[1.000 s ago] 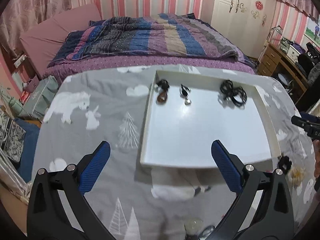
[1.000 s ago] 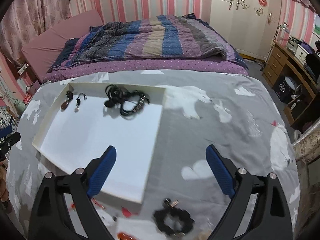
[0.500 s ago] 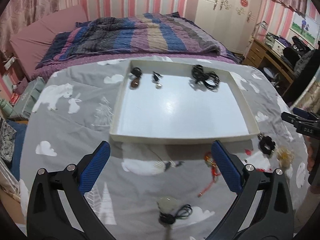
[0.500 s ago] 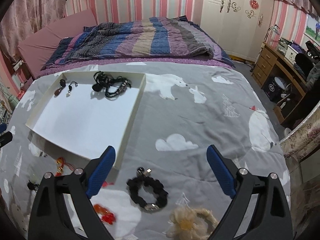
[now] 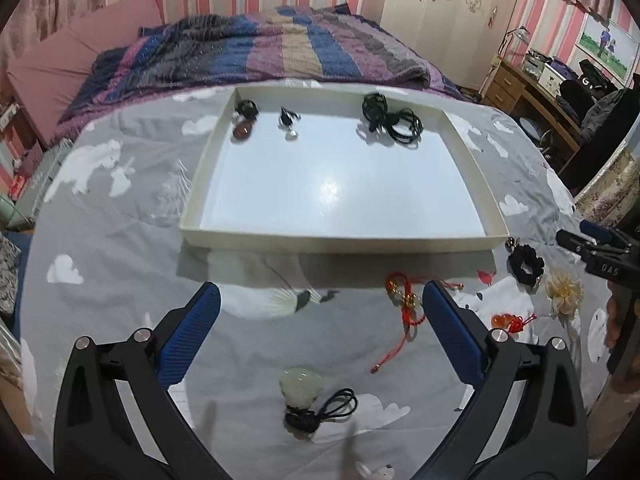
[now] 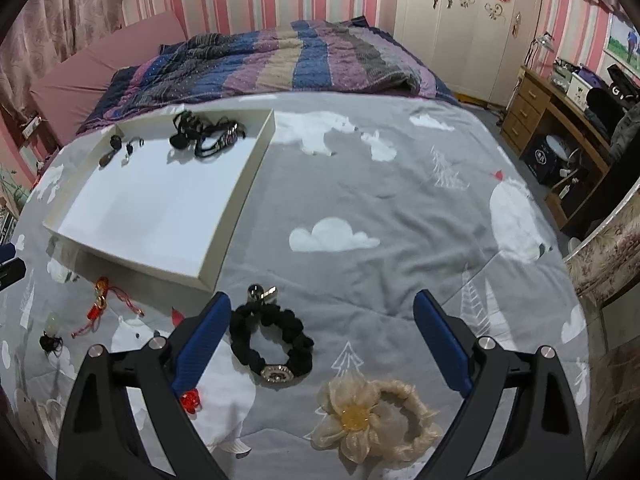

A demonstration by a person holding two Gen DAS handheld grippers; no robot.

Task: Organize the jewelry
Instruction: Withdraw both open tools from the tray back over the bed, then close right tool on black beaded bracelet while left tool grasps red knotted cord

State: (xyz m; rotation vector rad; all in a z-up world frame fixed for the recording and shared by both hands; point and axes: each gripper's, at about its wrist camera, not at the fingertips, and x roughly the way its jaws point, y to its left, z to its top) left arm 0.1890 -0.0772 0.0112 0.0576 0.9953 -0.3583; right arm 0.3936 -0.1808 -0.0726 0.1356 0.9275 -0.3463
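A white tray point(image 5: 340, 236) lies on the grey cloth, also in the right wrist view point(image 6: 224, 236). It holds a brown pendant point(image 5: 243, 131), a small silver pendant point(image 5: 289, 122) and tangled black cords point(image 5: 394, 122). My left gripper point(image 5: 320, 320) is open and empty, above a pale jade pendant on a black cord point(image 5: 302, 390) and beside a red knotted bracelet point(image 5: 404, 308). My right gripper point(image 6: 322, 328) is open and empty over a black scrunchie point(image 6: 272, 346) and a cream flower hair tie point(image 6: 372, 416).
A small red charm point(image 5: 510, 322) and a silver earring point(image 6: 262, 293) lie loose on the cloth. A bed with a striped quilt point(image 6: 280, 60) stands behind the table. A wooden desk point(image 6: 560, 112) is at the right.
Both grippers have drawn back and up from the tray. The loose jewelry in front of the tray has come into view.
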